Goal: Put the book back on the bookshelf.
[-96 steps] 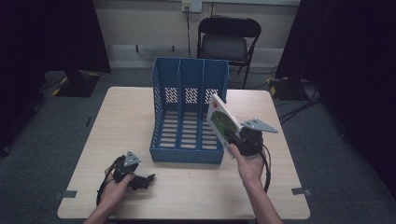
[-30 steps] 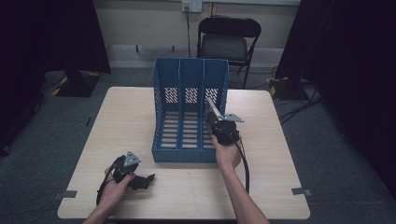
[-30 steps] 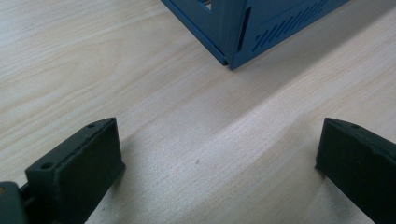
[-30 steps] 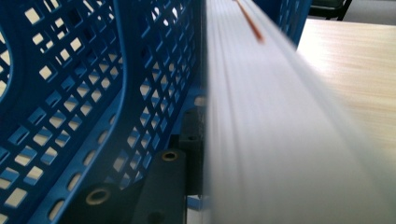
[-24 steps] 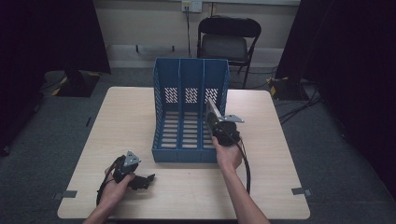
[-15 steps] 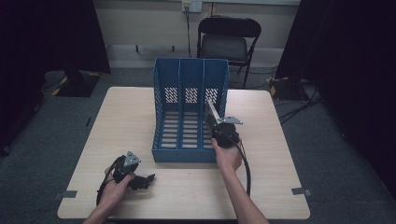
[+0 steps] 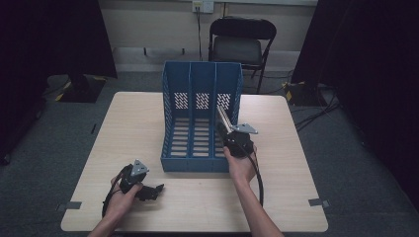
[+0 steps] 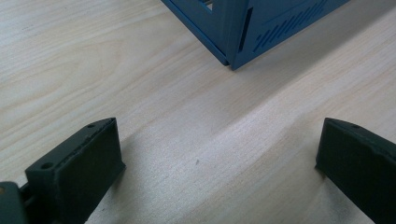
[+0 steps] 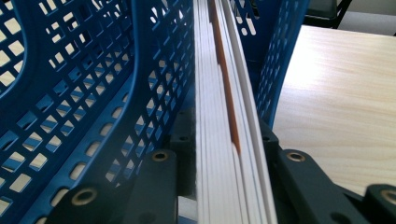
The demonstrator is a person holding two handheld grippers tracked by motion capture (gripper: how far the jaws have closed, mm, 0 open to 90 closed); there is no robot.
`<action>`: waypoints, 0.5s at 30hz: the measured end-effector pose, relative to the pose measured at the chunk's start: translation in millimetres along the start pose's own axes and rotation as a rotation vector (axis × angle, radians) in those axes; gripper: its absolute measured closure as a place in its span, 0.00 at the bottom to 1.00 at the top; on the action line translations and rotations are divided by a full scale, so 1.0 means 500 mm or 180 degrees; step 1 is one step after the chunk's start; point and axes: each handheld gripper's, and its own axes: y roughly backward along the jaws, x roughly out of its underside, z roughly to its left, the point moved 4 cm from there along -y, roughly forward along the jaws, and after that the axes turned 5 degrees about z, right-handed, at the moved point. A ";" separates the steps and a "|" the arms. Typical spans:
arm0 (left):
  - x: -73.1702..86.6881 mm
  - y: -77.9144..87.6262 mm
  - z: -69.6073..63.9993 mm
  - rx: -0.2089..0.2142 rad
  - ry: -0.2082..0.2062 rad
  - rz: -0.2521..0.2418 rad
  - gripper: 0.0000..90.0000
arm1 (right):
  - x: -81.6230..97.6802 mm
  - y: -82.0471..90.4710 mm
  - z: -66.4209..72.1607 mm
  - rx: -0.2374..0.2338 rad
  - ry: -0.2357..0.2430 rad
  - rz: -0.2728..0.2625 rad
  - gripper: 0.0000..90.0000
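Carried down into the blue file rack's right compartment, the book sits between the right gripper's just-loosening jaws.

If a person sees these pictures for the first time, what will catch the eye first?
The tall blue file rack at the table's middle stands out. The right hand-held gripper holds a thin book in the rack's right compartment. The left hand-held gripper rests open near the table's front left.

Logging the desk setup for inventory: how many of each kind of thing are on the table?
Blue file holder: 1
Booklet, standing in the holder's right compartment: 1
Hand-held gripper, left and right: 2
Total: 4
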 end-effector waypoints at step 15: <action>0.000 0.000 0.000 0.0000 0.0000 0.0001 0.00 | -0.016 -0.004 0.003 0.0056 0.0013 0.0041 0.85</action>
